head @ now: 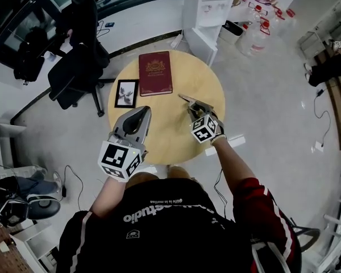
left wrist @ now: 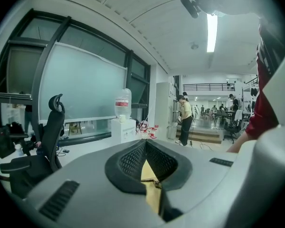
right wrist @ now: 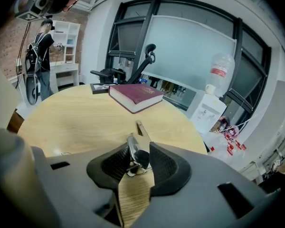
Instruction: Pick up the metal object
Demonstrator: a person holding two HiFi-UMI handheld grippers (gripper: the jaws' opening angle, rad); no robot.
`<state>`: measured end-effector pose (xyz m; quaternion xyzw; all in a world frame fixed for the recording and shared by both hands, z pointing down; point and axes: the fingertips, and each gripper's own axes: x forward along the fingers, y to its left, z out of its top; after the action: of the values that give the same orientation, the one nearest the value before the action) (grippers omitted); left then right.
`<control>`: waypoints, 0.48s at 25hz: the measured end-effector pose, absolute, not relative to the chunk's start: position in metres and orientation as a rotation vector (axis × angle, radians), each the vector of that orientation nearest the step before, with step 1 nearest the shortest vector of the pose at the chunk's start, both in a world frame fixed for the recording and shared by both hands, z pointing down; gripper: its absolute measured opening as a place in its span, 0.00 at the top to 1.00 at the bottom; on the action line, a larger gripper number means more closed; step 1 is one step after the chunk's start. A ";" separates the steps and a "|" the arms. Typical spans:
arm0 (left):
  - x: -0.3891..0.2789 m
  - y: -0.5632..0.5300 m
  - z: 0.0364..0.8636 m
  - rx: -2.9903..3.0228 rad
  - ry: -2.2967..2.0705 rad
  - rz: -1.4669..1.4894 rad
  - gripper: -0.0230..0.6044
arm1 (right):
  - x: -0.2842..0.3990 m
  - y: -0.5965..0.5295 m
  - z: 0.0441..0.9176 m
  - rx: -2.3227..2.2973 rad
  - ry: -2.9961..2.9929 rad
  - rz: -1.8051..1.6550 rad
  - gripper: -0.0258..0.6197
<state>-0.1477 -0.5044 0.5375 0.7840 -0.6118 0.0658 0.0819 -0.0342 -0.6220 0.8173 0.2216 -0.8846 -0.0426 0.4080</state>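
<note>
Wooden round bench (head: 159,138). Over its near left edge hangs the left gripper (head: 140,112), jaws pressed together with nothing between them. Near the right edge, the right gripper (head: 196,109) has its jaws spread on either side of the near end of the metal object (right wrist: 134,148), which lies on the bench unpinched. Farther on lie a framed picture (head: 127,93) and a maroon book (head: 155,73). Beyond the far edge, on the floor, stand a white water dispenser (head: 209,7) and clear red-capped jugs (head: 254,36); their contents cannot be made out.

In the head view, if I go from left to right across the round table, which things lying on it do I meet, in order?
picture frame → red book → metal object
</note>
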 end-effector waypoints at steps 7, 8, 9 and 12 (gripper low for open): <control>-0.147 -0.502 0.532 2.359 -1.829 0.193 0.94 | -0.036 -0.620 0.813 0.527 -2.244 -0.051 0.73; -0.147 -0.502 0.532 2.365 -1.826 0.196 0.94 | -0.036 -0.619 0.812 0.519 -2.243 -0.052 0.73; -0.147 -0.501 0.532 2.370 -1.824 0.203 0.94 | -0.035 -0.619 0.811 0.517 -2.241 -0.052 0.74; -0.152 -0.499 0.528 2.374 -1.831 0.217 0.94 | -0.034 -0.618 0.807 0.518 -2.237 -0.042 0.76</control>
<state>-0.1518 -0.4990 0.5277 0.7880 -0.6076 0.0719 0.0678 -0.0345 -0.6184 0.8069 0.2056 -0.8885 -0.0166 0.4100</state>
